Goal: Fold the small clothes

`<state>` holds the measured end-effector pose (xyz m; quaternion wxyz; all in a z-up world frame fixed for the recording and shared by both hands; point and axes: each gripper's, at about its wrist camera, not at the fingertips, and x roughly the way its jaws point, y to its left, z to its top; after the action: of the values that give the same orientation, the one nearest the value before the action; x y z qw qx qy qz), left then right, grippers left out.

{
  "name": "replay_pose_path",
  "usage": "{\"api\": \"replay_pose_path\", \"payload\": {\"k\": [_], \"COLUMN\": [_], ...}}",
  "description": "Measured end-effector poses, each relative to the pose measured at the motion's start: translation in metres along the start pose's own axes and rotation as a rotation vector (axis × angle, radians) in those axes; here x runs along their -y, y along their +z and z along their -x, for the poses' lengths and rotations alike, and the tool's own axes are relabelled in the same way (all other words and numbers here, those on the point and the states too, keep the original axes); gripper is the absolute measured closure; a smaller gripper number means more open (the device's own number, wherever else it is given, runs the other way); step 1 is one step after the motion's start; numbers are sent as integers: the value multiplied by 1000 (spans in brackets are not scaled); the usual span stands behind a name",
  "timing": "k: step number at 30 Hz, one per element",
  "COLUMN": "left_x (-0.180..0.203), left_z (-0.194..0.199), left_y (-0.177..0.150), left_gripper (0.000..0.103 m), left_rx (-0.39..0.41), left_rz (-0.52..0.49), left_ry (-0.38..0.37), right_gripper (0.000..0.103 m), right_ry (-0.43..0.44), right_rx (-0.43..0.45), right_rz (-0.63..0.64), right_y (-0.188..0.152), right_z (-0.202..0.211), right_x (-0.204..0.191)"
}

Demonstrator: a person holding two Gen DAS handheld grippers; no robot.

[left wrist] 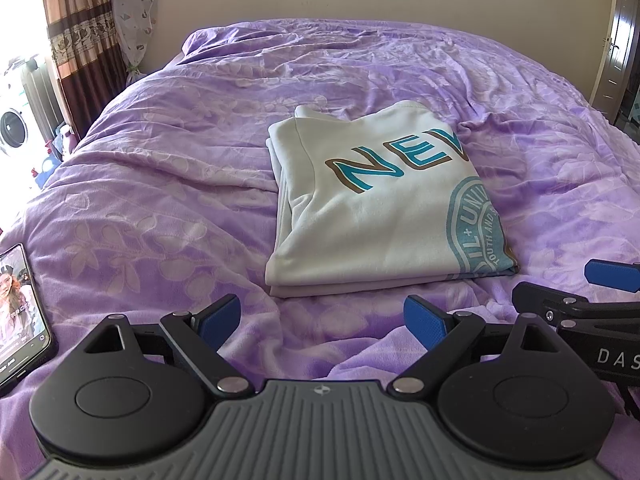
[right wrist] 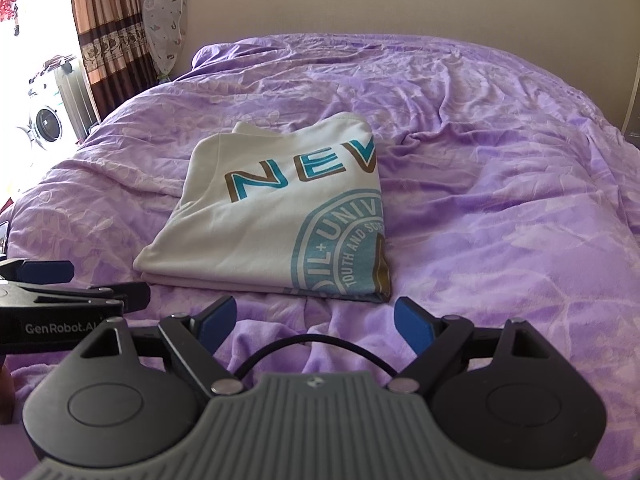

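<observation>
Shirt (left wrist: 376, 200) lies folded on purple bedspread (left wrist: 160, 200); left tongs (left wrist: 322, 320) and right tongs (right wrist: 314, 322) gape wide, empty.

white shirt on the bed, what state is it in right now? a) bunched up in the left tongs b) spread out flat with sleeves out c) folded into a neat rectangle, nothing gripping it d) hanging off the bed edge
c: the white shirt lies folded on the purple bedspread, with the left tongs and right tongs both open and short of it.
</observation>
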<state>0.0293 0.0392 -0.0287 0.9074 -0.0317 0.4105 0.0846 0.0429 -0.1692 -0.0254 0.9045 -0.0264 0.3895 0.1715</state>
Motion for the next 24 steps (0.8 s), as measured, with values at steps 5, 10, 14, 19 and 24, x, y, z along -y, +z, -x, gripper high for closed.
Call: {"api": "replay_pose_path", "payload": {"k": [5, 10, 14, 19, 24], "left_x": [1, 1, 1, 1, 1], "left_z": [0, 0, 0, 1, 2], "left_y": [0, 0, 0, 0, 0], "left_gripper": [0, 0, 0, 0, 0], "left_rx": [-1, 0, -1, 0, 1], "left_rz": [1, 0, 1, -2, -4], "left_ry": [2, 2, 3, 5, -1], "right_gripper": [21, 21, 21, 21, 21], "right_ry": [-2, -2, -2, -2, -2], "right_rx": [10, 12, 12, 12, 11], "right_rz": [4, 5, 5, 4, 5], "right_y": [0, -1, -1, -1, -1], "right_z": [2, 2, 2, 2, 1], "right_x": [0, 0, 0, 0, 0]}}
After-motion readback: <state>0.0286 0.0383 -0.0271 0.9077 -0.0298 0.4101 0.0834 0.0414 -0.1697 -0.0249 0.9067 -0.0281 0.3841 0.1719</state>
